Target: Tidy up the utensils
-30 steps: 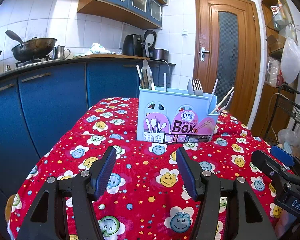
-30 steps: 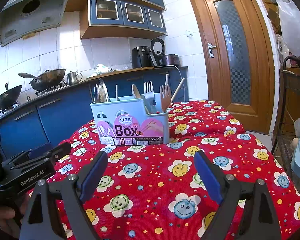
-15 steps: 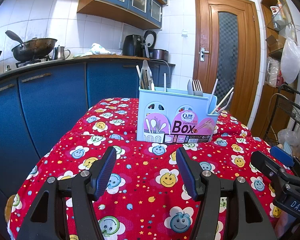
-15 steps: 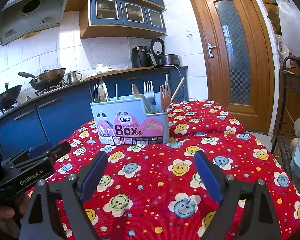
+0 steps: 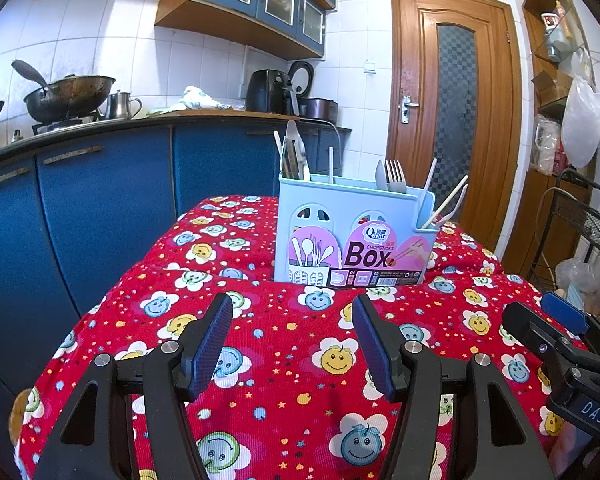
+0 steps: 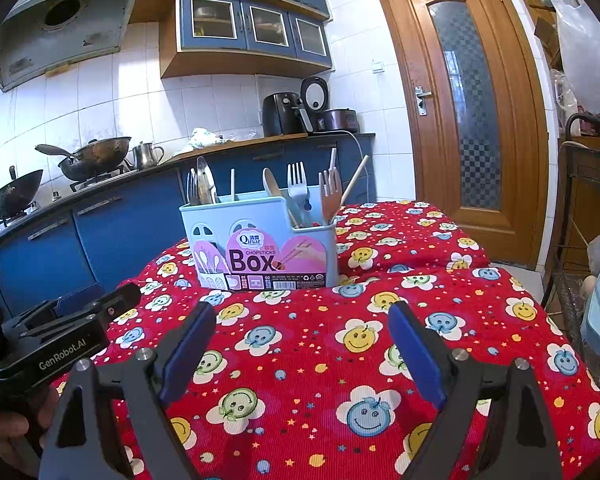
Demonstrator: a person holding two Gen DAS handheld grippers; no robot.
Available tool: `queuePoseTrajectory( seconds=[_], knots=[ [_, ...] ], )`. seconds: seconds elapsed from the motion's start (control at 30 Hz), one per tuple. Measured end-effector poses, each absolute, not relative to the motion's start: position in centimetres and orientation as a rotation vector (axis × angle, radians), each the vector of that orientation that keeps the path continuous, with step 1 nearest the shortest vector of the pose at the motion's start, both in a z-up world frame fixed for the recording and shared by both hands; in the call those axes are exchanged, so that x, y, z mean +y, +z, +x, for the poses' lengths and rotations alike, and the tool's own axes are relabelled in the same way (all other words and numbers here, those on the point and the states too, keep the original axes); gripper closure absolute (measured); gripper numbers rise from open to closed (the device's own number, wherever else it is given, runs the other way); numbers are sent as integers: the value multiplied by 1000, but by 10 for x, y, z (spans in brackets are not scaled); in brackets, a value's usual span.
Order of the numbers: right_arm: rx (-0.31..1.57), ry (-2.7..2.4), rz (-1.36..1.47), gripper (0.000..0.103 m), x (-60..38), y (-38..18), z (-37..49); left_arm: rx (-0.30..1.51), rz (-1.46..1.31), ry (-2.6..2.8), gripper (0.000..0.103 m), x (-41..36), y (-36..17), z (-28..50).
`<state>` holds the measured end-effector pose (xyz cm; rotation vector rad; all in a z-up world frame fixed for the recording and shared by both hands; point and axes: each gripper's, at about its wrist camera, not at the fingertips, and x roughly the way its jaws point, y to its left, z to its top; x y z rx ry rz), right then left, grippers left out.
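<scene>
A light blue utensil box (image 5: pixel 354 236) (image 6: pixel 260 244) with a pink "Box" label stands on the red smiley-flower tablecloth (image 5: pixel 284 352) (image 6: pixel 320 344). Forks, spoons, a wooden fork and chopsticks stick up from its compartments (image 6: pixel 296 188) (image 5: pixel 394 172). My left gripper (image 5: pixel 292 320) hovers over the cloth in front of the box, open and empty. My right gripper (image 6: pixel 300 328) is also open, wider, with nothing between its fingers. Each gripper shows at the edge of the other's view: the right one (image 5: pixel 560 320) and the left one (image 6: pixel 88 304).
Blue kitchen cabinets (image 5: pixel 100 208) with a wok (image 5: pixel 68 96), a kettle and appliances run behind and left of the table. A wooden door (image 5: pixel 456 112) is at the back right. A wire rack (image 6: pixel 588 216) and plastic bags stand on the right.
</scene>
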<state>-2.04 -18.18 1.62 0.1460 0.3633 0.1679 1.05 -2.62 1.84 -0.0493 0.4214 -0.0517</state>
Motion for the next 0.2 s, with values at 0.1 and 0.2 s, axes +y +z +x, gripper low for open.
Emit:
queuePoseTrajectory(
  seconds=[0.1,0.2],
  knots=[
    [364,169,145,13,-181,16,-20,423,-49,-53,40,-26,19,11],
    [363,168,144,13,-182,16,-20,424,-47,-53,39,-26,19,11]
  ],
)
